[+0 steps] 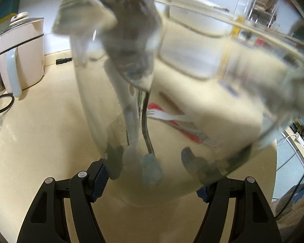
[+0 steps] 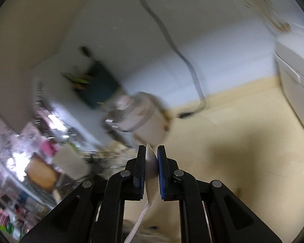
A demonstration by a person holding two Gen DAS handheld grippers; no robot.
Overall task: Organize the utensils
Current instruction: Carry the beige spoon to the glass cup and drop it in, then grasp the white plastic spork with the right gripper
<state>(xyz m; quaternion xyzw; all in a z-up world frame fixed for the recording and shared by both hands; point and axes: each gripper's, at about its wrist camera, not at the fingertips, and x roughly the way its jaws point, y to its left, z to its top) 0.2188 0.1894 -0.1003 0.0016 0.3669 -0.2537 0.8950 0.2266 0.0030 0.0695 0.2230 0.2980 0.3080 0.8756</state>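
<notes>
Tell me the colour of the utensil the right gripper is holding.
White: a plastic spoon clamped between the right gripper's fingers, clearest in the right wrist view.

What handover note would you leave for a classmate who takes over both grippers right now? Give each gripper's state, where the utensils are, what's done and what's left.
Left gripper: clamped on the clear glass cup, held tilted over the counter.
Right gripper: shut on a white plastic spoon, bowl end between the pads, handle hanging toward the camera.
Done: at least two utensils stand in the cup.
Left: put the spoon in; seen through the glass, a white fork lies on the counter.
</notes>
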